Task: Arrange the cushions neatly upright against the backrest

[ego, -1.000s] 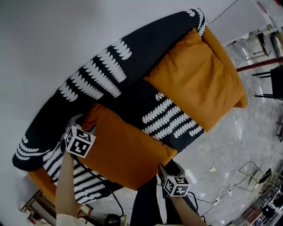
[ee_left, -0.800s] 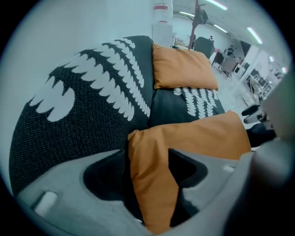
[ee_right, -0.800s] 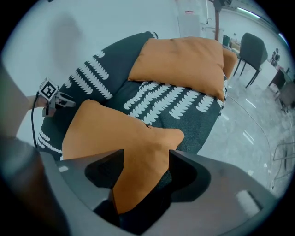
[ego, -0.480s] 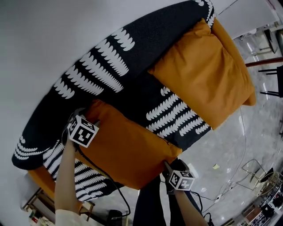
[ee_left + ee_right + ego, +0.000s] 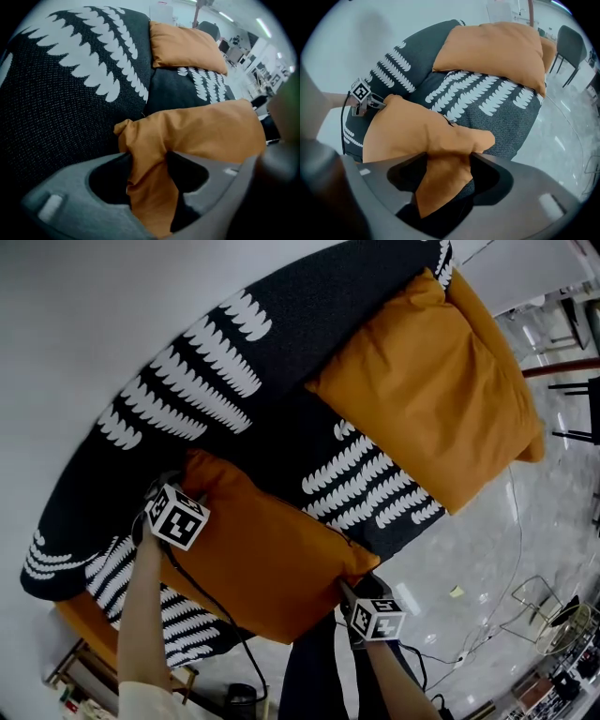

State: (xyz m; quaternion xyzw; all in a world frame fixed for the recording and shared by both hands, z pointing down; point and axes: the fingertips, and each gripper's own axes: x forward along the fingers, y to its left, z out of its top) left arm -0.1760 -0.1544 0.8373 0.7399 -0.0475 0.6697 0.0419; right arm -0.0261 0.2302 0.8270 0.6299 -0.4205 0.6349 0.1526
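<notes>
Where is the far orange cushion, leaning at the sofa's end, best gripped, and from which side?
Probably the far cushion's corners on its edge toward the seat's middle: one corner by the backrest, the other at the front. Come from that side. It is soft; its corners taper thin enough to pinch.

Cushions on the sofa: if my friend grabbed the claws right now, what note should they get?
Left claw: its jaws have just been closing and pinch the near cushion at the corner by the backrest.
Right claw: its jaws have just been closing too and pinch the opposite corner, at the front edge of the seat.
Far cushion: at the sofa's other end; can't tell if it stands properly.
Done: near cushion gripped at two corners.
Left: stand it upright against the backrest, then check the far cushion.
</notes>
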